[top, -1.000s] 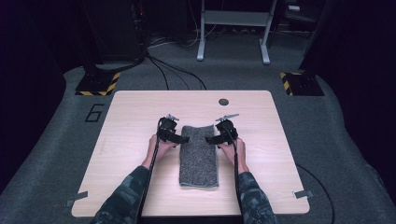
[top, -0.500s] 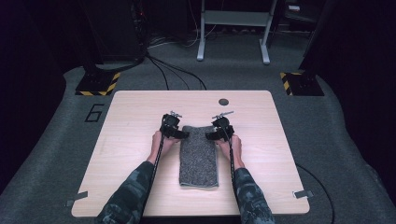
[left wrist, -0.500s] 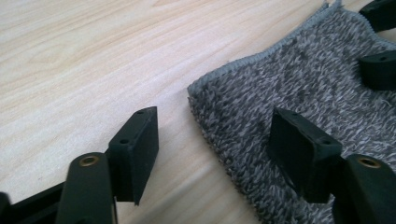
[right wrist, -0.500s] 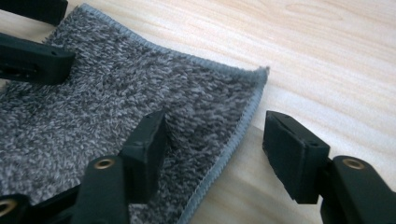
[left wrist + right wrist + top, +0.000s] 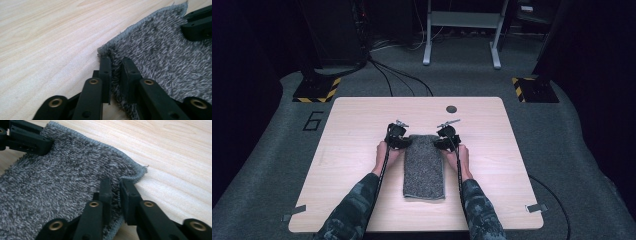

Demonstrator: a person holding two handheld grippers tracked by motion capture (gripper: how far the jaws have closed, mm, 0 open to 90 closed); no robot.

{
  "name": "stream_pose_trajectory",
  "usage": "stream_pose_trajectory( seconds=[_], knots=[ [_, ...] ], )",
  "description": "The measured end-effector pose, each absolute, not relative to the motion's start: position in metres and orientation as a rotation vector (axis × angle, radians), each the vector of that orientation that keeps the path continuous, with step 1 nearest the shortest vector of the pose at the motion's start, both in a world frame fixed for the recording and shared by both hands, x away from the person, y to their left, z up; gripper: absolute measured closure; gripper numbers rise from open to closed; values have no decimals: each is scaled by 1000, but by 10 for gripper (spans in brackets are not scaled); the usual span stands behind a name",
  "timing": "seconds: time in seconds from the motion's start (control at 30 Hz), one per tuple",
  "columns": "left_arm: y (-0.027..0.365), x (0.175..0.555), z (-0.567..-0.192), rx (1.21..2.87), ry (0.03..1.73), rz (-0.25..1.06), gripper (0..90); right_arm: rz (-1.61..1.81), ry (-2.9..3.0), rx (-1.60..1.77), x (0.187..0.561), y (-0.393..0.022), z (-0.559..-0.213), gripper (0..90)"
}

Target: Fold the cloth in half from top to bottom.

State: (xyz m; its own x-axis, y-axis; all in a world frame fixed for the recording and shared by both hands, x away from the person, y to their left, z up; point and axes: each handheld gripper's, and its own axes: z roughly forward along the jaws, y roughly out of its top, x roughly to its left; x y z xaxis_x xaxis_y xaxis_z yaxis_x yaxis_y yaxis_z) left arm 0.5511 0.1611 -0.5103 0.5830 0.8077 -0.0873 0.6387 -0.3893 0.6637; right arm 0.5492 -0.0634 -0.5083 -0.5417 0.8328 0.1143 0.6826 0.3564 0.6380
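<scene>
Down at the near edge, two camouflage sleeves (image 5: 347,210) come in over the table (image 5: 362,120), one on each side of the grey towel (image 5: 424,167). The towel lies folded in a long strip at the middle of the table, running away from the person. Both hands sit at its far end. The left gripper (image 5: 398,141) is at the far left corner, and its jaws have just been closing: in the left gripper view they pinch the towel's pile (image 5: 160,57) right at the hemmed corner. The right gripper (image 5: 445,141) mirrors it at the far right corner, jaws likewise just closed in, clamped on the towel's edge (image 5: 62,185) in the right gripper view. Each gripper view also catches the other gripper's black jaws across the cloth. Farther on, a small dark disc (image 5: 451,108) sits near the far edge. Beyond the table, a metal frame (image 5: 462,30) stands on the carpet.
</scene>
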Motion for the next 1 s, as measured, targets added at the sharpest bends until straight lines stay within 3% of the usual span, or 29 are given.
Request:
stream_pose_trajectory(
  seconds=[0.43,1.0],
  knots=[
    [165,542,-507,2129,1099,337,877,1005,2368,1371,544,-65,-504,857],
    [169,525,-469,2037,1000,403,877,1122,2286,1252,518,-75,-465,857]
  ],
)
